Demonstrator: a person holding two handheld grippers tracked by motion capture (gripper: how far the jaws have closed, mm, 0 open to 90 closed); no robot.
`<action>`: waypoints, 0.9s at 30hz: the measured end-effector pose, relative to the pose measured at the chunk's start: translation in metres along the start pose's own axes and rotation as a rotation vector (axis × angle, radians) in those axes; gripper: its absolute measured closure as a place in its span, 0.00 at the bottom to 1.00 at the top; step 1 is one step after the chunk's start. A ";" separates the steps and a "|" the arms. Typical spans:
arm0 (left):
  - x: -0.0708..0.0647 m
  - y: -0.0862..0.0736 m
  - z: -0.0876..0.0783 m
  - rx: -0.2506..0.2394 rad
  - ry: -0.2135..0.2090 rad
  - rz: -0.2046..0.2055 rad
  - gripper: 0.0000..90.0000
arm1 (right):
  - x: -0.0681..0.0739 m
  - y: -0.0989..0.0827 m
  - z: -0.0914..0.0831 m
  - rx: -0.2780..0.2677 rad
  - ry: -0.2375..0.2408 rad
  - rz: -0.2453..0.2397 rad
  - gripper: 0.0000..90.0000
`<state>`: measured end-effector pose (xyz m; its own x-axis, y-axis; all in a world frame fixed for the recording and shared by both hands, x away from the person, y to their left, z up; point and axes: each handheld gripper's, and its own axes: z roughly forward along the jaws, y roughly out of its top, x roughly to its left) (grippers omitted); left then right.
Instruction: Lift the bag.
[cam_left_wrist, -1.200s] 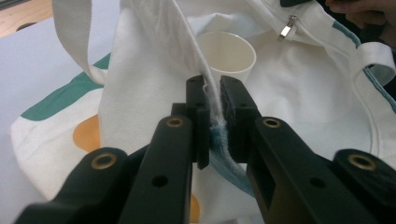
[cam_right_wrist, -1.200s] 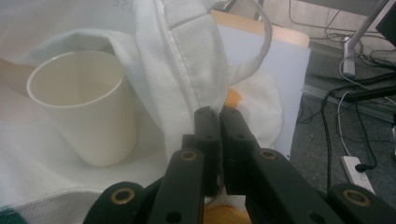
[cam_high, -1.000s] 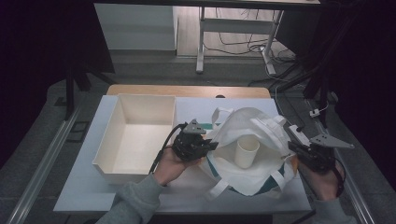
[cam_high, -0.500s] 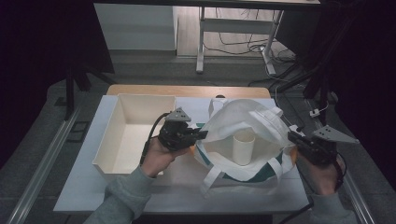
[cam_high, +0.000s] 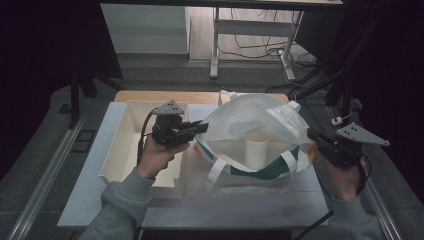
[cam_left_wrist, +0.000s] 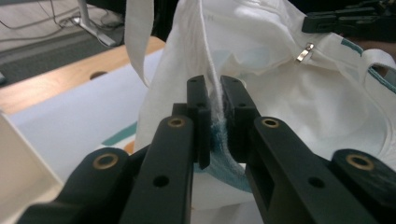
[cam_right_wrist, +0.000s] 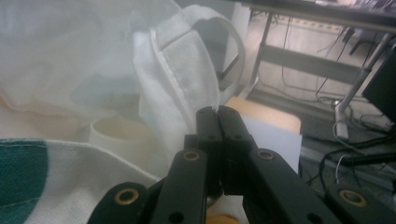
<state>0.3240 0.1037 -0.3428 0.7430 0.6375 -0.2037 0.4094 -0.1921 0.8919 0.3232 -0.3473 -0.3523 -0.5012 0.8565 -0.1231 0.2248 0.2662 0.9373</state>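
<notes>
The left gripper (cam_high: 200, 127) is pinching the white tote bag's (cam_high: 260, 120) left rim; the right gripper (cam_high: 314, 137) is clamping its right rim, holding it open above the table (cam_high: 240, 205); a paper cup (cam_high: 256, 150) is standing inside.

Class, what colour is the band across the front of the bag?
Dark green on the white bag; the band shows best in the high view.

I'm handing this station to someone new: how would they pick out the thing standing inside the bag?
Start at the white table, then the white bag held open between the left gripper and right gripper. Inside stands a cream cup, upright and open-topped; it is round, unlike the rectangular white bin beside the bag.
</notes>
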 end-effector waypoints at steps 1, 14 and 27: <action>0.002 0.001 -0.002 -0.009 0.001 -0.003 0.92 | 0.000 0.004 0.000 -0.012 0.000 -0.002 0.98; 0.008 0.003 -0.010 -0.051 0.018 -0.006 0.92 | 0.006 0.026 0.006 -0.059 -0.002 -0.024 0.98; 0.015 0.017 -0.024 -0.101 0.046 0.000 0.92 | 0.006 0.068 -0.001 -0.165 -0.059 -0.061 0.99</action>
<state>0.3290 0.1277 -0.3207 0.7173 0.6712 -0.1868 0.3519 -0.1177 0.9286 0.3348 -0.3248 -0.2888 -0.4590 0.8667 -0.1954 0.0530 0.2462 0.9678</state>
